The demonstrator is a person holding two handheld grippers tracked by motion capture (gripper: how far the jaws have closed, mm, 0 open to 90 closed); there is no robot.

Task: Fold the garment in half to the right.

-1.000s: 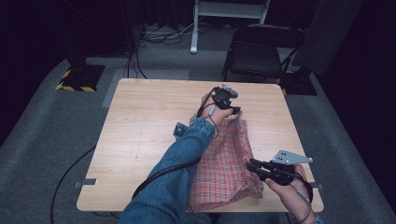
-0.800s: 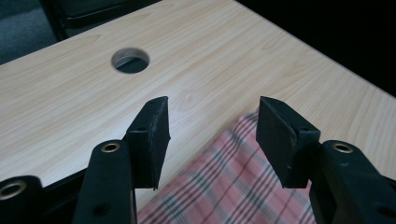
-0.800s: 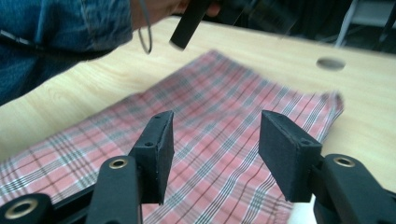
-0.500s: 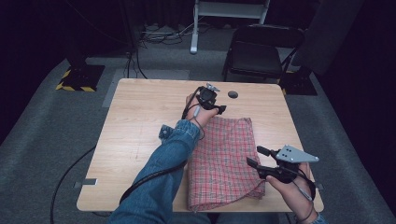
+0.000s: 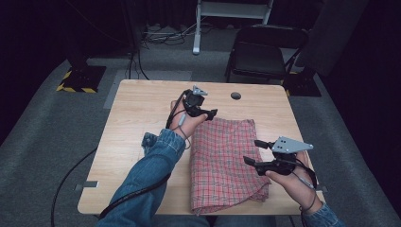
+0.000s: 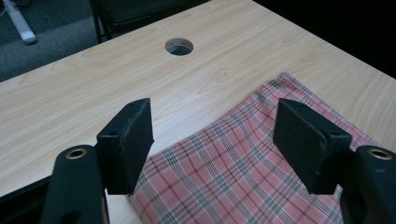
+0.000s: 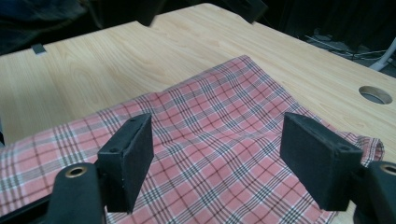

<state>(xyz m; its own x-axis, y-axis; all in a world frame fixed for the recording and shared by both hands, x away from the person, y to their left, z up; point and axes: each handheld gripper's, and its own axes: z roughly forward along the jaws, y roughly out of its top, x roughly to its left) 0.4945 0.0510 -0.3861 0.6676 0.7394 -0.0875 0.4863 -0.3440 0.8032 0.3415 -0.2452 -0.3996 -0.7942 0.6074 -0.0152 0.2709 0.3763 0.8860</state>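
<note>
Red plaid cloth lies folded flat on tabletop, toward right near edge, long side running front to back. Left tongs hover just above cloth's far left corner, jaws just opened, nothing between them. Right tongs hang over cloth's right edge, jaws likewise just opened, empty. Judgement: both corners let go after laying fold; hands lifted clear so fabric settles undisturbed. Cable hole beyond cloth, well apart.
</note>
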